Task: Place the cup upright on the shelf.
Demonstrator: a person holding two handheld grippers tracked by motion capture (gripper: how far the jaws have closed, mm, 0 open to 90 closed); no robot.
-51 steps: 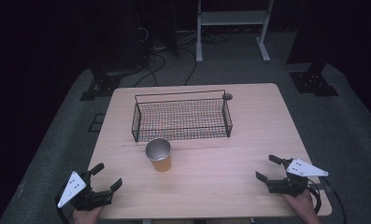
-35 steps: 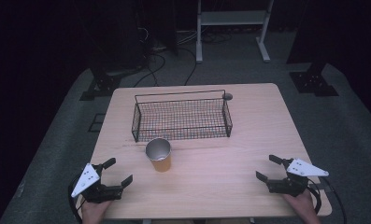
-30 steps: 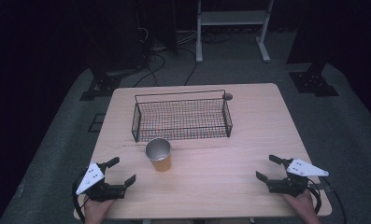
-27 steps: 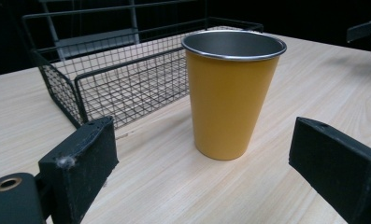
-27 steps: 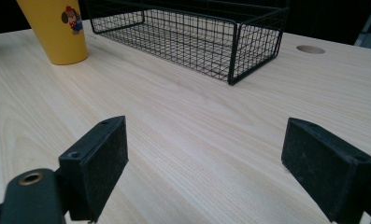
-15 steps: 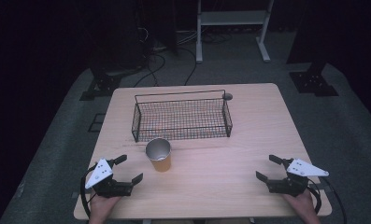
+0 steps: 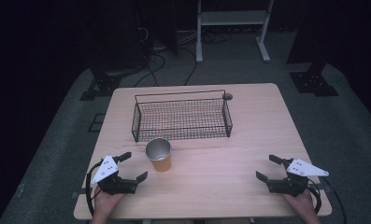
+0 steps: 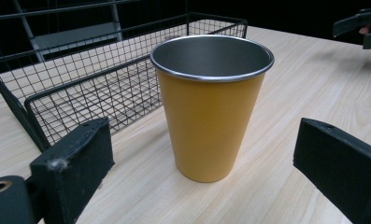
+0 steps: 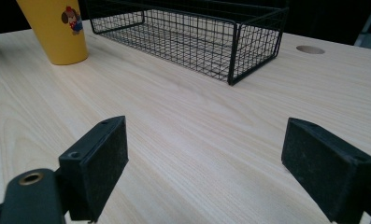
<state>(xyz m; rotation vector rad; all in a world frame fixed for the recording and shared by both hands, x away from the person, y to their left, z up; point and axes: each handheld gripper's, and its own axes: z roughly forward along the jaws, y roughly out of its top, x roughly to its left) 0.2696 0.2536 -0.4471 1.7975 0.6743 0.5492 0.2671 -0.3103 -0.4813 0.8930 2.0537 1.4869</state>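
Observation:
A yellow cup (image 7: 159, 155) with a metal inside stands upright on the wooden table (image 7: 211, 154), just in front of a black wire basket (image 7: 181, 116). My left gripper (image 7: 133, 165) is open, a short way to the cup's left, its jaws pointing at the cup. In the left gripper view the cup (image 8: 211, 107) stands between and beyond the two spread jaws, not touched. My right gripper (image 7: 267, 168) rests open near the table's front right edge with nothing between its jaws. The right gripper view has the cup (image 9: 57, 28) far off, with a small cartoon sticker.
The basket (image 9: 192, 32) holds nothing that I can see and stands at the table's middle back. A round cable hole (image 7: 227, 96) lies by its right far corner. Dark floor, cables and stand legs surround the table.
My left gripper has moved from the table's front left corner rightward and forward toward the cup, staying open. The right gripper, cup and basket have not moved.

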